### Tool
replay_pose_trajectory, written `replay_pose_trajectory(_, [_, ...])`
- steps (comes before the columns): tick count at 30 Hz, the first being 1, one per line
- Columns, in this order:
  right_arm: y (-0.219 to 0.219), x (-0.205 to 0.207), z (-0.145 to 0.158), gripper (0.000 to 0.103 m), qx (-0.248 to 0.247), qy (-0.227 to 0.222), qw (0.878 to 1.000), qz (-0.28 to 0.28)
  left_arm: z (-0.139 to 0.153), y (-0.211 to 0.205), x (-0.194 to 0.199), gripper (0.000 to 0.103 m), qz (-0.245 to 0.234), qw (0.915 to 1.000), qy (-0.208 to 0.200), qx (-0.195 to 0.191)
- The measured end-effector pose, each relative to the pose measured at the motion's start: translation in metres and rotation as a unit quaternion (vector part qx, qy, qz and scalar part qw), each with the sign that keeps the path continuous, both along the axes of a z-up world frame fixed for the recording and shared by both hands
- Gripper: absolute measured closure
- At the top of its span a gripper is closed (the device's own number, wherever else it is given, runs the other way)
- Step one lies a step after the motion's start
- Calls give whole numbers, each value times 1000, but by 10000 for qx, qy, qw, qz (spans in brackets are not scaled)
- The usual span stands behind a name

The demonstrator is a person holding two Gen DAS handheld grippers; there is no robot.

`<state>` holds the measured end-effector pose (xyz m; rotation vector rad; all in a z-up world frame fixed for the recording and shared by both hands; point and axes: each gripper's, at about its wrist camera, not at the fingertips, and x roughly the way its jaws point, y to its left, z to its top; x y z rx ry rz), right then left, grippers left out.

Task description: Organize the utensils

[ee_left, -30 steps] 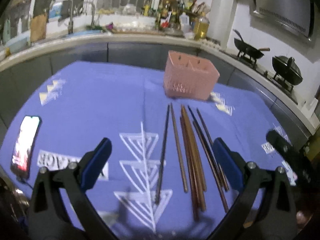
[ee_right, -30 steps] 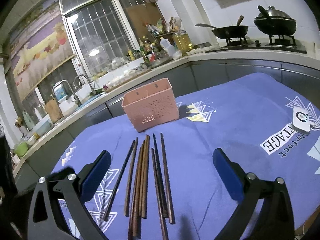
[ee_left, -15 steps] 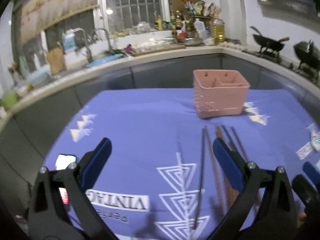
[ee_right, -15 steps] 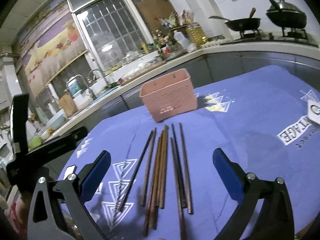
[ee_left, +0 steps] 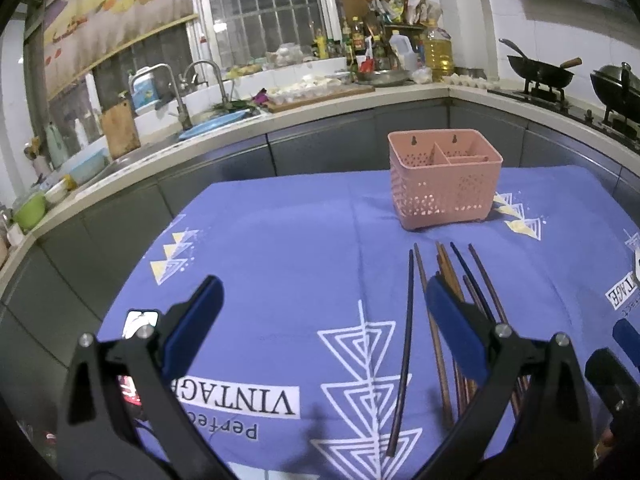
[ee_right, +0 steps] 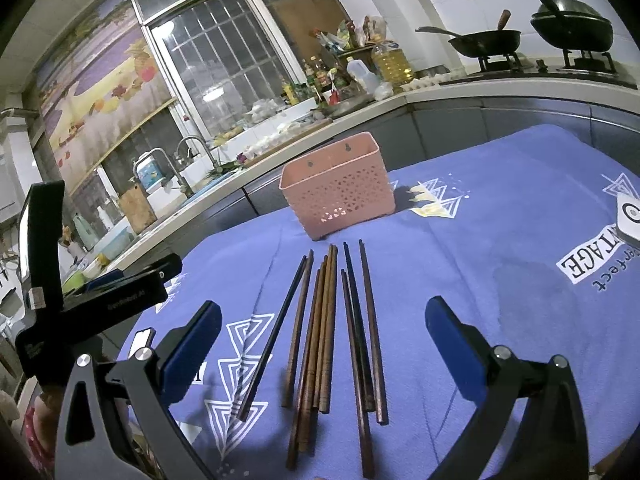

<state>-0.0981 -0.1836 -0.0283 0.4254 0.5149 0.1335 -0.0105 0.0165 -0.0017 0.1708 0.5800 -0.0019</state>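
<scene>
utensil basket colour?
Pink, with perforated walls; the basket shows best in the left wrist view.

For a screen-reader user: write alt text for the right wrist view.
A row of dark and brown wooden chopsticks lies on a blue patterned tablecloth between the open right gripper fingers, pointing toward an upright pink perforated utensil basket. The left gripper shows at the left edge, with a kitchen counter, sink and stove behind.

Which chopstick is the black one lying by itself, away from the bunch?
The thin black chopstick at the left edge of the row on the blue tablecloth. It slants apart from the brown wooden chopsticks.
</scene>
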Motion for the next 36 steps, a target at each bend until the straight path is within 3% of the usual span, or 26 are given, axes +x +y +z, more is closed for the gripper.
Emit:
replay_pose_trajectory(15, [-4, 2, -6, 3, 58, 164, 9998, -15, -10, -2, 4, 6, -4, 9997, 246, -78])
replay_pose_trajectory(36, [-1, 2, -7, 3, 2, 178, 9998, -4, -14, 1, 3, 6, 138, 9997, 178, -11])
